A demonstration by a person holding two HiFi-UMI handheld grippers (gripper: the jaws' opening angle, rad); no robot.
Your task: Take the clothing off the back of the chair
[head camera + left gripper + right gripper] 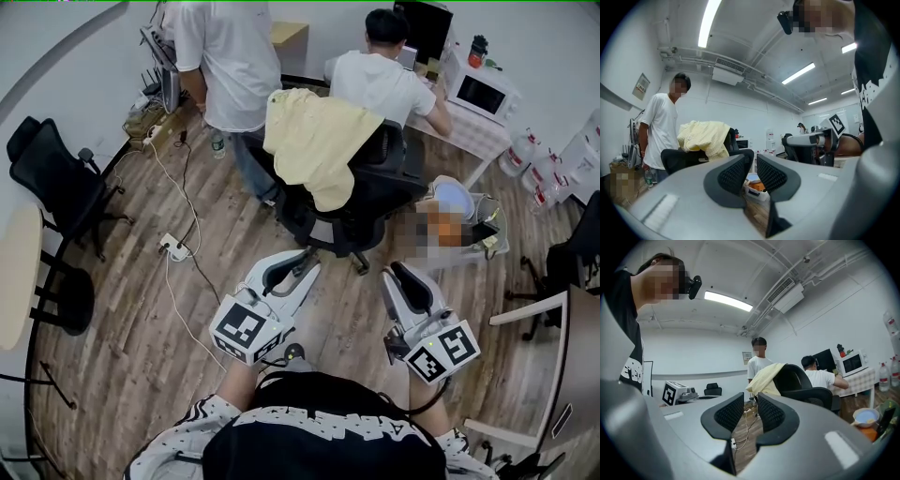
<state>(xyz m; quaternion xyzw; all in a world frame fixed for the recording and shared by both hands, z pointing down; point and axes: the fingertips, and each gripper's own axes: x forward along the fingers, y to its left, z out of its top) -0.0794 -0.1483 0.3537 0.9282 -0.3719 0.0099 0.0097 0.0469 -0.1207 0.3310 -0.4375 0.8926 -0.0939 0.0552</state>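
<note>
Wood floor [141,328], office. Yellow shirt [314,141] lies draped over chair [375,192] back, well ahead. Left gripper [302,264] and right gripper [398,277]: jaws narrowly apart, empty. Risks: narrow gap may miss bunched cloth; a one-sided pull could swivel the chair or snag the shirt.

A wood-plank floor [131,319] fills the frame. At centre a black office chair [384,183] stands on it, a pale yellow garment [314,141] draped over its back. Left of centre lie a white power strip [173,247] and its cable [172,292].
</note>
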